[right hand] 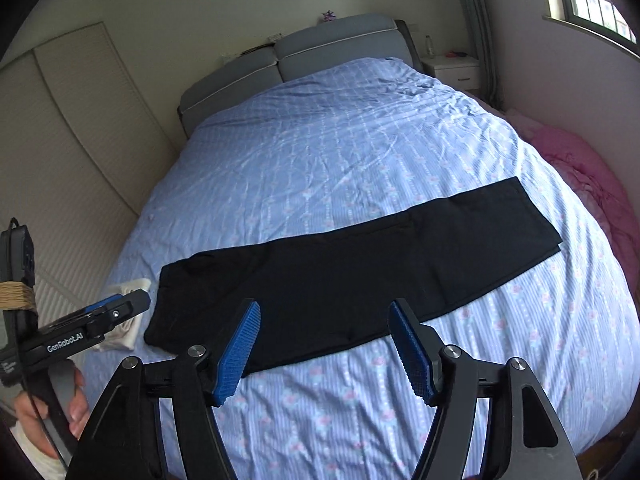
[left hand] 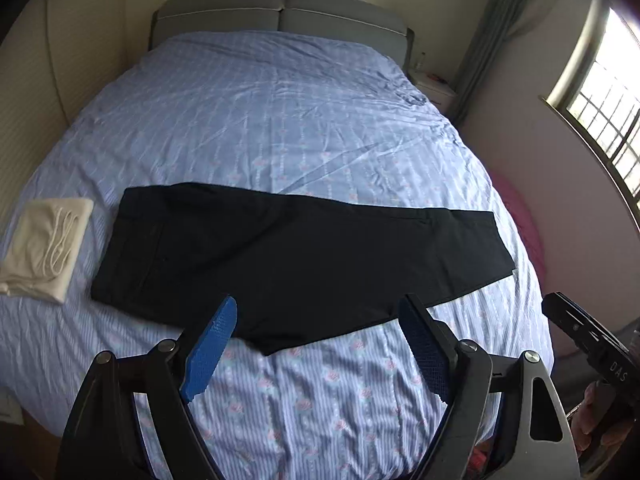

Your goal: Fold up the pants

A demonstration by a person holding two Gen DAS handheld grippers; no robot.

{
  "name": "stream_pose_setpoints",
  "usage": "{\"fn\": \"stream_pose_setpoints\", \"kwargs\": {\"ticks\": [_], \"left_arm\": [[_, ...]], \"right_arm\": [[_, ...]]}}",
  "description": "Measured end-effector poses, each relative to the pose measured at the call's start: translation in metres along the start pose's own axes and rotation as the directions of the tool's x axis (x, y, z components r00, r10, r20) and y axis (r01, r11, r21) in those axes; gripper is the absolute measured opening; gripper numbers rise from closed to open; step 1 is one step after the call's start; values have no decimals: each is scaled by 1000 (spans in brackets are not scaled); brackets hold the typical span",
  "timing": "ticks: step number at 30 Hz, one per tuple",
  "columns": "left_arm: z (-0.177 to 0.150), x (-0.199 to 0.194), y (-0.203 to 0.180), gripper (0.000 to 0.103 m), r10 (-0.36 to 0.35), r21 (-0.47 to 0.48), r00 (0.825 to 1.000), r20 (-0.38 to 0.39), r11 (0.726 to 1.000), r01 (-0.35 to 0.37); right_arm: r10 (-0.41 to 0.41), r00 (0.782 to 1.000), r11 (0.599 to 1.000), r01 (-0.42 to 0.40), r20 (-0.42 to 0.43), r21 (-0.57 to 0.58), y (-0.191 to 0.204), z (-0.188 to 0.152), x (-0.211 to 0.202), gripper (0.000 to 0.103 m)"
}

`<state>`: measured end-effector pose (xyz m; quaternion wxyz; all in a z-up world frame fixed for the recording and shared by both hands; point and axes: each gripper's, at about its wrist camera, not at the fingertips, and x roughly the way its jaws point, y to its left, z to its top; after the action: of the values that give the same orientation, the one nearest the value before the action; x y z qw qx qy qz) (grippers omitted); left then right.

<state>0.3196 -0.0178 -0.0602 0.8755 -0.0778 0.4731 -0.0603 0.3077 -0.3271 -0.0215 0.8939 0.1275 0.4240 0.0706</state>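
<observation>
— Both sets of tongs are standing spread with nothing between them: the left tongs (left hand: 320, 316) and the right tongs (right hand: 325, 320) are each hanging above the near part of the bed, their blue ribbed pads (left hand: 210, 354) well apart.

— Where are the pants lying?

— The black fabric pants (left hand: 296, 256) are lying flat across the bed with the pale blue striped, flower-printed cover (left hand: 280, 120), folded lengthwise into one long band. The waist end is sitting to the left, the leg ends to the right, near the bed's edge.

— Is anything sitting beside them?

— A folded cream cloth with a drawstring (left hand: 44, 248) is resting just beside the waist end, apart from it. A grey padded headboard (left hand: 280, 16) is standing at the far end, and a pink bundle (right hand: 584, 184) is lying to the right of the bed.
</observation>
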Motion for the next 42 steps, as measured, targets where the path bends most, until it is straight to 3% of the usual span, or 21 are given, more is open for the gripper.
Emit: {"fn": "stream_pose_setpoints", "kwargs": {"ticks": [7, 13, 18, 23, 27, 32, 39, 42], "left_arm": [[-62, -47, 60, 83, 94, -153, 996, 13, 984, -91], [-108, -79, 102, 83, 148, -245, 989, 15, 959, -139], [-118, -77, 159, 83, 136, -302, 991, 13, 945, -126], [-102, -45, 217, 83, 111, -290, 994, -18, 951, -111], [-89, -1, 253, 83, 48, -289, 996, -78, 955, -68], [-83, 62, 289, 82, -59, -399, 985, -161, 917, -10], [-70, 137, 308, 82, -129, -519, 975, -180, 855, 17], [-66, 170, 320, 81, -164, -584, 970, -181, 811, 28]], "right_arm": [[100, 994, 987, -103, -35, -120, 60, -37, -14, 67], [205, 974, 959, -220, -99, -178, 98, -75, -7, 67], [177, 975, 953, -204, -135, -226, 132, -102, 0, 67], [122, 974, 954, -169, -193, -249, 171, -118, 29, 66], [81, 969, 978, -122, -232, -167, 188, -125, 64, 66], [33, 954, 987, -79, -299, -141, 204, -139, 115, 65], [-26, 921, 992, -25, -388, -126, 190, -150, 189, 58], [-27, 907, 996, -11, -421, -87, 182, -152, 215, 57]]}}
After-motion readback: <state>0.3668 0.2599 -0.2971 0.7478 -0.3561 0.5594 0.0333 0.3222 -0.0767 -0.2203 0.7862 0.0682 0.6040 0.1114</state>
